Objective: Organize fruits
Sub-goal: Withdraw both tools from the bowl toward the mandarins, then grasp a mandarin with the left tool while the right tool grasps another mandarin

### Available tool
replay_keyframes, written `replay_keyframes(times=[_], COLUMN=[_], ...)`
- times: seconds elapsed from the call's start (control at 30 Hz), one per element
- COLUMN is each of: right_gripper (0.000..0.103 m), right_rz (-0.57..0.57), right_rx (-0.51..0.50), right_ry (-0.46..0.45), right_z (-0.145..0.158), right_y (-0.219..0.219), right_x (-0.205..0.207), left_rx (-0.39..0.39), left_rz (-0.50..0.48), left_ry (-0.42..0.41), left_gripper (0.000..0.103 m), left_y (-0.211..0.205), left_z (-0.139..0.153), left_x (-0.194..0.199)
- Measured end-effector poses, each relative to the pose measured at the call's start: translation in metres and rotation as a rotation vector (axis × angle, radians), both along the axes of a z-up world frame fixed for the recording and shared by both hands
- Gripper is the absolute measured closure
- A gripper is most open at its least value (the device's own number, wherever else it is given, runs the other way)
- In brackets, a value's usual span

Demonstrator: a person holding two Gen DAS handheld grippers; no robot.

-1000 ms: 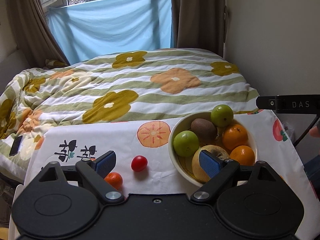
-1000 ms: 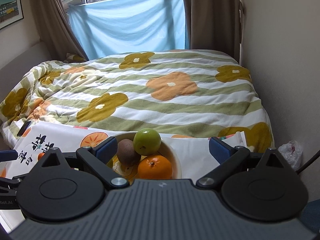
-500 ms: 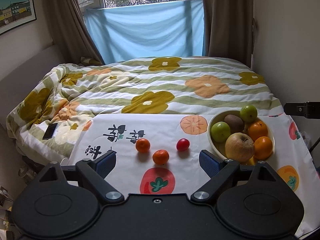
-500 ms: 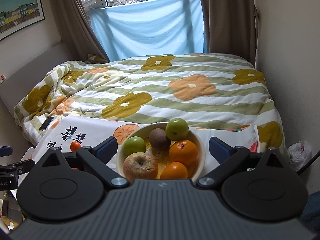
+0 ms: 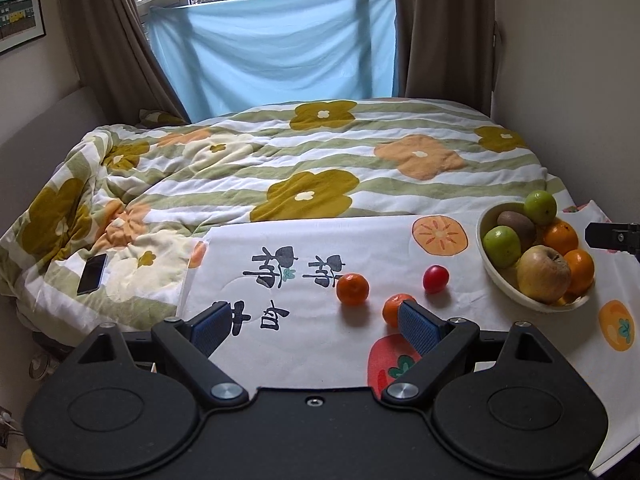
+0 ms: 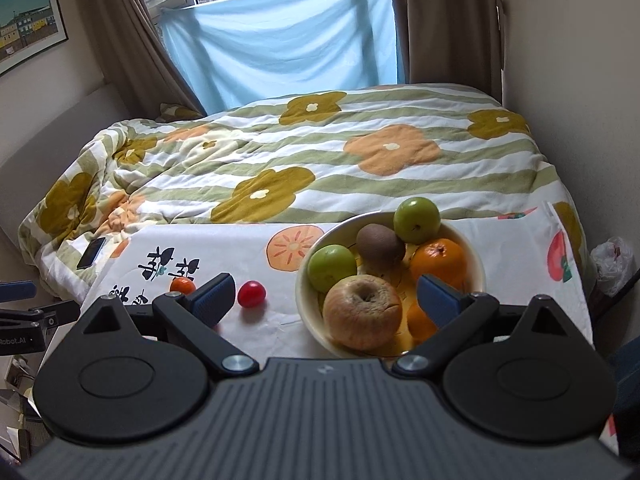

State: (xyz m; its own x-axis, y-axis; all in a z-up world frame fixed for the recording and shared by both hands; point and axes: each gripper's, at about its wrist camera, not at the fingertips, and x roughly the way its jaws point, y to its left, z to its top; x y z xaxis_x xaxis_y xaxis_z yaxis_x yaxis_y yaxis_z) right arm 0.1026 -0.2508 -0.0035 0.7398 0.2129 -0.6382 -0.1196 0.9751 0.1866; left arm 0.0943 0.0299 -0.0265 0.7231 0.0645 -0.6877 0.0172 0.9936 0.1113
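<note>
Pulled back and swung left since the earlier frames: left gripper (image 5: 314, 320), now with all loose fruit in view. Also drawn back from the bowl (image 6: 306, 312): right gripper (image 6: 324, 296).

Left gripper:
- Fingers spread wide, holding nothing.
- Hovering above the printed cloth (image 5: 296, 344), well left of the bowl (image 5: 496, 276).
- Right pad (image 5: 418, 326) overlapping the near tangerine (image 5: 394, 308) in this view; contact cannot be told.

Right gripper:
- Fingers spread wide, holding nothing.
- Positioned in front of the bowl, fingers framing its near side.

Loose fruit on the cloth, all left of the bowl:
- Tomato (image 5: 436, 279) nearest the bowl, apart from it.
- Near tangerine left of and nearer than the tomato.
- Far tangerine (image 5: 352, 289) farther left again, at the edge of the black lettering.

Fruit in the bowl:
- Apple (image 6: 362, 312) at the near side.
- Green fruit (image 6: 331, 268) at the left side.
- Kiwi (image 6: 380, 244) at the centre.
- Second green fruit (image 6: 417, 220) at the far rim.
- Orange (image 6: 438, 258) at the right side; second orange (image 6: 420, 320) nearer, partly hidden by the right finger.

Phone (image 5: 92, 274) on the quilt (image 5: 320, 168), far left of the bowl.
</note>
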Motion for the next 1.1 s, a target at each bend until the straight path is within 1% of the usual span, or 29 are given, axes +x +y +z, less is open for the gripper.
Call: replay_keyframes(times=[0.13,0.37,0.53,0.7,0.83,1.0,1.1], right_gripper=[0.000,0.000,0.000,0.000,0.000,0.000,0.000], right_rz=[-0.033,-0.079,-0.120,-0.144,-0.144,-0.145,-0.140], right_rx=[-0.006,-0.022,-0.021,-0.025,-0.035,-0.048,-0.050], right_ry=[0.015,0.067,0.108,0.152,0.188,0.216,0.229], right_z=[-0.010,-0.037,-0.054,-0.071,-0.083,-0.093,-0.097], right_y=[0.029,0.077,0.100,0.115,0.122,0.128,0.129], right_x=[0.003,0.014,0.021,0.026,0.031,0.037,0.039], left_rx=[0.010,0.061,0.109,0.139,0.169,0.180,0.177], left_rz=[-0.097,-0.310,-0.448,-0.578,-0.646,-0.698,-0.716], left_ry=[0.013,0.040,0.054,0.085,0.105,0.117,0.120], left_gripper=[0.010,0.010,0.011,0.015,0.021,0.025,0.029], left_y=[0.018,0.037,0.039,0.033,0.025,0.019,0.016], left_z=[-0.014,-0.045,-0.066,-0.091,-0.107,-0.119,-0.122], left_x=[0.019,0.061,0.084,0.105,0.114,0.122,0.126])
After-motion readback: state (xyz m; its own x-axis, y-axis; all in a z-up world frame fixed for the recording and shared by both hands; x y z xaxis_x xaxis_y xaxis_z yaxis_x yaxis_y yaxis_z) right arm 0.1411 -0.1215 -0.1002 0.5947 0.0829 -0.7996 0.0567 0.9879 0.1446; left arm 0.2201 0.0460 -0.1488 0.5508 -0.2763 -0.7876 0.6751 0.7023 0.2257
